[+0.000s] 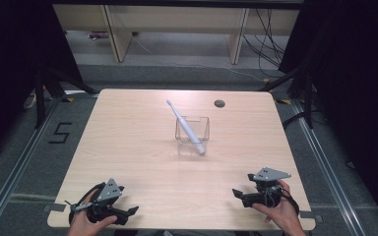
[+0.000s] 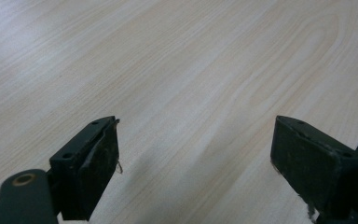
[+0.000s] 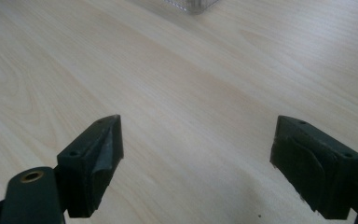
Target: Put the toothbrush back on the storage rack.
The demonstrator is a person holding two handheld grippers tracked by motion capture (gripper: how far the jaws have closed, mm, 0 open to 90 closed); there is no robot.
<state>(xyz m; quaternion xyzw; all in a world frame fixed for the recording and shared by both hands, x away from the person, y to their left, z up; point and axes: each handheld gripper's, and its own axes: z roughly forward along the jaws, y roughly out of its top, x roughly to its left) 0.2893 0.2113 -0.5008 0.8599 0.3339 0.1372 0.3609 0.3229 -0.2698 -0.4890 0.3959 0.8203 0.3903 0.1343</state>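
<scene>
A clear square container (image 1: 192, 133) stands near the middle of the wooden table (image 1: 128, 147). A white toothbrush (image 1: 184, 126) leans in it, its head pointing up and to the far left. My left gripper (image 1: 128, 211) rests at the table's near left corner, held by a hand, jaws wide open with nothing between them (image 2: 196, 163). My right gripper (image 1: 242, 189) sits at the near right, also open and empty (image 3: 198, 158). The container's bottom edge (image 3: 191, 4) shows at the top of the right gripper view.
A round cable hole (image 1: 219, 103) lies in the table's far right part. Beyond the table are wooden furniture legs (image 1: 118, 34) and cables on the floor (image 1: 266, 44). Black tripod legs (image 1: 49, 83) stand at both far corners. A "5" mark (image 1: 60, 132) is on the floor at left.
</scene>
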